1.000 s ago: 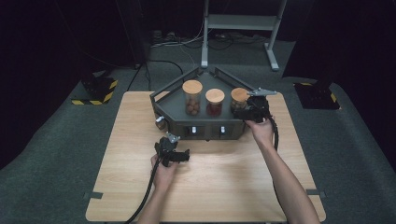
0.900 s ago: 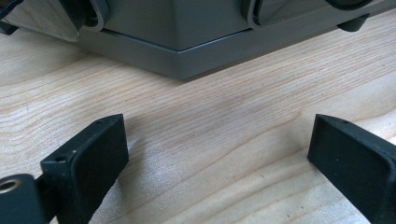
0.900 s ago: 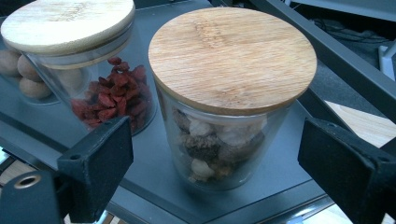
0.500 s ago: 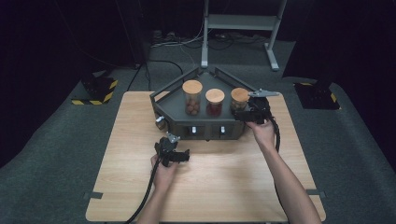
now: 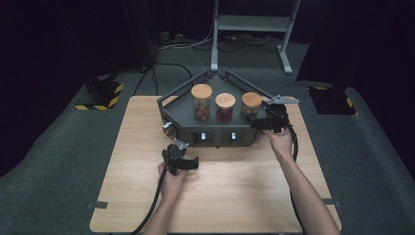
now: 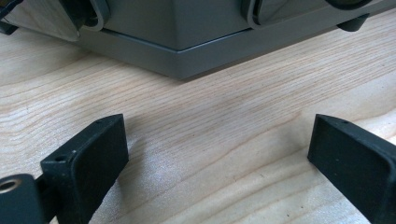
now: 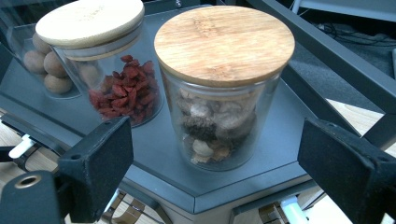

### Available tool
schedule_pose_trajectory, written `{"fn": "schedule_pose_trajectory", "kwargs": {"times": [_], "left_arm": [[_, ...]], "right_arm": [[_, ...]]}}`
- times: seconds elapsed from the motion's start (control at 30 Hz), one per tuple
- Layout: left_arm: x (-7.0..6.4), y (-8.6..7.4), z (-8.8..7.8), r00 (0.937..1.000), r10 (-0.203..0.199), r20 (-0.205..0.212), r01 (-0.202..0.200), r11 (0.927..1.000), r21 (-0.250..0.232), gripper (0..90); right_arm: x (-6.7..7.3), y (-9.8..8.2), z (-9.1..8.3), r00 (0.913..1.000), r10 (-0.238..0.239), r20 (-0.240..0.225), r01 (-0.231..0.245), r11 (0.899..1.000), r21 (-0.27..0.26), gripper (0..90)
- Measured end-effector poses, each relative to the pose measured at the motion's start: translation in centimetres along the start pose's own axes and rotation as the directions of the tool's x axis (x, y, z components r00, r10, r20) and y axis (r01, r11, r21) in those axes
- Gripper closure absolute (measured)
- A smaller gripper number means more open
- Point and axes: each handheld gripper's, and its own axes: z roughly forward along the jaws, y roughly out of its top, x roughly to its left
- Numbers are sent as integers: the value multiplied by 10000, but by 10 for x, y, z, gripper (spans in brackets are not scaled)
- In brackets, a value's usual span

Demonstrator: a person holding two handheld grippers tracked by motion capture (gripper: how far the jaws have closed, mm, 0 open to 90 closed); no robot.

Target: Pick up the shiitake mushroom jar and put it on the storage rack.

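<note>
Three lidded jars are kept at twelve o'clock on the grey stand, nothing having shifted, while the right gripper is held open toward the nearest, the left gripper open over the table.

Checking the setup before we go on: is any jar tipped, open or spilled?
Nothing stands out. All three jars stand upright on the grey stand with wooden lids on: round brown nuts, red berries, mixed dried pieces. No spill shows.

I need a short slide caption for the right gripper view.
Open right gripper facing a wooden-lidded glass jar on a grey tray.
</note>
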Motion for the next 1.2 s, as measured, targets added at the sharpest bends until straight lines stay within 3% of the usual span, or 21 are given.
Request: {"fn": "schedule_pose_trajectory", "kwargs": {"times": [1.2], "left_arm": [[0, 0, 0, 10000, 1, -14, -1, 10000, 0, 49]], "right_arm": [[-20, -21, -31, 9981, 399, -464, -435, 9960, -778, 102]]}}
